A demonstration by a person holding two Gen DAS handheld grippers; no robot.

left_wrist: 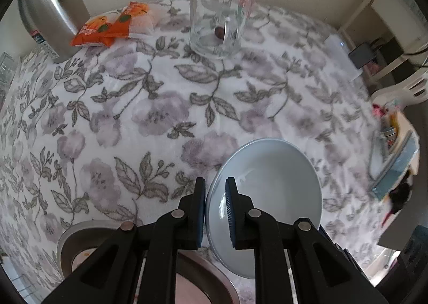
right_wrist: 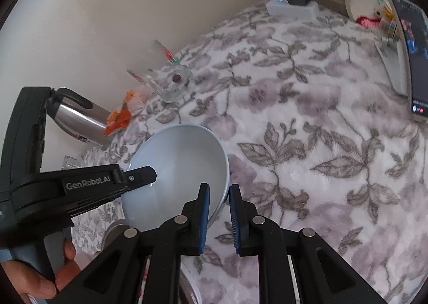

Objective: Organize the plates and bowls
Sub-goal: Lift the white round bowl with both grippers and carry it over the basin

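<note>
Both tools are clenched on 1 pale blue bowl (right_wrist: 176, 170): the left tool (left_wrist: 215, 213) pinches its rim on one side, the right tool (right_wrist: 218, 217) the opposite rim, so the bowl hangs tilted above the floral counter (left_wrist: 160, 106). Just below sit grey dishes (left_wrist: 77, 245), likely the stack. This looks like the carrying step; next the 2 hands must travel together and set it down level. Farther off stand a glass mug (left_wrist: 222, 15), a snack packet (left_wrist: 112, 26) and a steel kettle (left_wrist: 50, 15).

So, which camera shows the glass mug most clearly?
The left wrist view: the glass mug stands near, upright and sharp, handle facing the camera. In the right wrist view it is small, tilted and blurred by the fisheye.
</note>
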